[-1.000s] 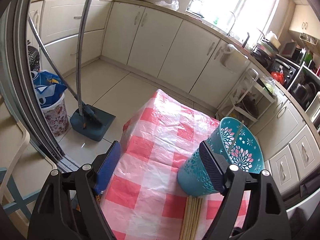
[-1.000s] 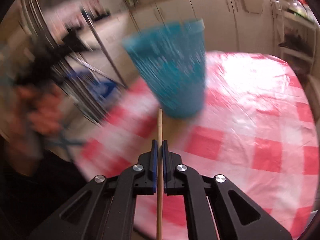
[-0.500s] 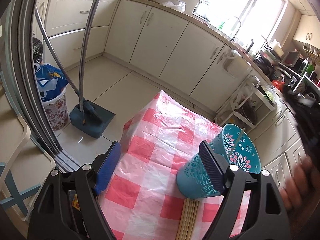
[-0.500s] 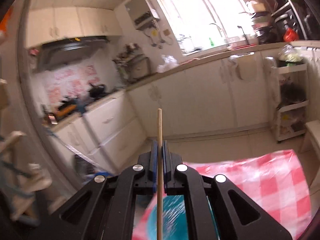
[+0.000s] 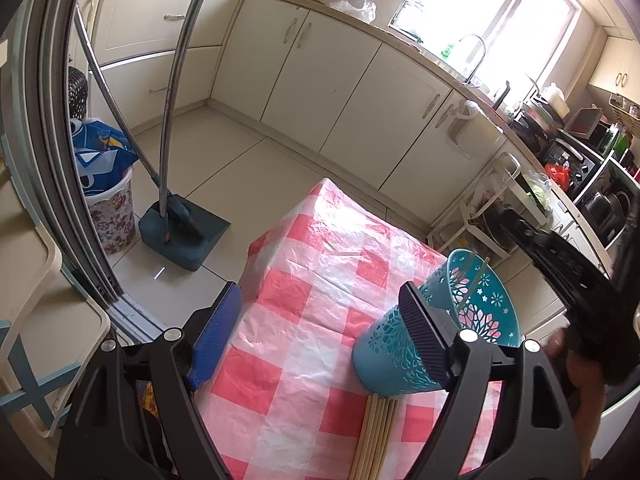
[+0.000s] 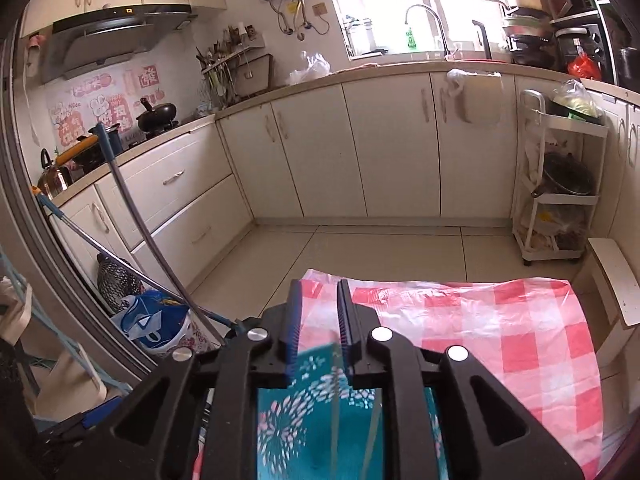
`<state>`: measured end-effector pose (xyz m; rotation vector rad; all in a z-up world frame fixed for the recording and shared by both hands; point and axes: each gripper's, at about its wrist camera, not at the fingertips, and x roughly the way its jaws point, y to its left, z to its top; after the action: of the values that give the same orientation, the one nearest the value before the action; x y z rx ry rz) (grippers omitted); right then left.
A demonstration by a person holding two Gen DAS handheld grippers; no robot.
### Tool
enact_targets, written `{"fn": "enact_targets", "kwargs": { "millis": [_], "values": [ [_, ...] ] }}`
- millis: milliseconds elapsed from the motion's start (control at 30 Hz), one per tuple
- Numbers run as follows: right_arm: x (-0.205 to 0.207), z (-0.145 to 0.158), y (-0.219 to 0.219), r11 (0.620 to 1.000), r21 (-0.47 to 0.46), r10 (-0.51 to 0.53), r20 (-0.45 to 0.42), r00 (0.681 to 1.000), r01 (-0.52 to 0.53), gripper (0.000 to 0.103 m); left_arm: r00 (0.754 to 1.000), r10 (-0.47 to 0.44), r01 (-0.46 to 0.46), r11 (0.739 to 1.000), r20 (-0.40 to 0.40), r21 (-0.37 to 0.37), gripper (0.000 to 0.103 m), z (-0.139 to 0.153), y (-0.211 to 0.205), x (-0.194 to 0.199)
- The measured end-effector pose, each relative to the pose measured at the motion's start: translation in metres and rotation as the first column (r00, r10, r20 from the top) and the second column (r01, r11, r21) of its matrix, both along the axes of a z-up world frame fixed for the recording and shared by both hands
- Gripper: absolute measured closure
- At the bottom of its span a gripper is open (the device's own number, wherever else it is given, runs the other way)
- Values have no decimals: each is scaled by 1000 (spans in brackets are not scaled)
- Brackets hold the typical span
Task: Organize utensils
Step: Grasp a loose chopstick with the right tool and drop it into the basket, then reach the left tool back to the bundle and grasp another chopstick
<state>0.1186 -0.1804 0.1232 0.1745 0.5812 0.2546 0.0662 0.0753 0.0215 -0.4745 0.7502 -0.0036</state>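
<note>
Nearest my left hand-held gripper [image 5: 320, 332], I see its blue pads spread wide with nothing between them, hanging over the near edge of the worktop [image 5: 304, 320] with its red-and-white checked plastic cover. Just below that gap, a bundle of wooden chopsticks [image 5: 376, 436] lies flat on the cover, its far ends touching the base of the teal utensil holder [image 5: 384, 348]. The holder stands tilted in this view, its cut-out flower pattern facing me, and two thin sticks [image 5: 472, 280] lean inside against its rim.

My right hand-held gripper [image 6: 318, 320] sits directly above the holder [image 6: 316, 408], its pads parted by a narrow gap and gripping nothing. Two chopsticks [image 6: 372, 428] show inside the holder beneath it, blurred.

Farther off, a dustpan and broom [image 5: 180, 236] stand on the tiled floor beside a floral bin [image 5: 110, 216], with cream cabinets [image 6: 396, 144] beyond.
</note>
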Motion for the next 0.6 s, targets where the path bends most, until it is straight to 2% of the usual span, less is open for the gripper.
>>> {"fn": "enact_targets", "kwargs": {
  "millis": [233,333,367,500,600],
  "values": [
    [-77,25,-21,999,28,-44,122,992,41,76,1000,-1,1,1000,1,18,25,0,-2,-2],
    [-113,13,-33,995,33,-92,122,988,89,75,1000,-1,1,1000,0,26,24,-1,0,-3],
    [-119,6,-33,995,24,-101,105,989,99,75,1000,-1,1,1000,0,30,24,-1,0,-4],
    [-138,-59,-19,995,-62,-80,-82,993,75,75,1000,-7,8,998,-6,56,24,-4,1,-5],
    [-132,-114,-3,995,-100,-42,-245,969,18,80,1000,-14,15,997,-16,82,24,-7,0,-6]
  ]
}}
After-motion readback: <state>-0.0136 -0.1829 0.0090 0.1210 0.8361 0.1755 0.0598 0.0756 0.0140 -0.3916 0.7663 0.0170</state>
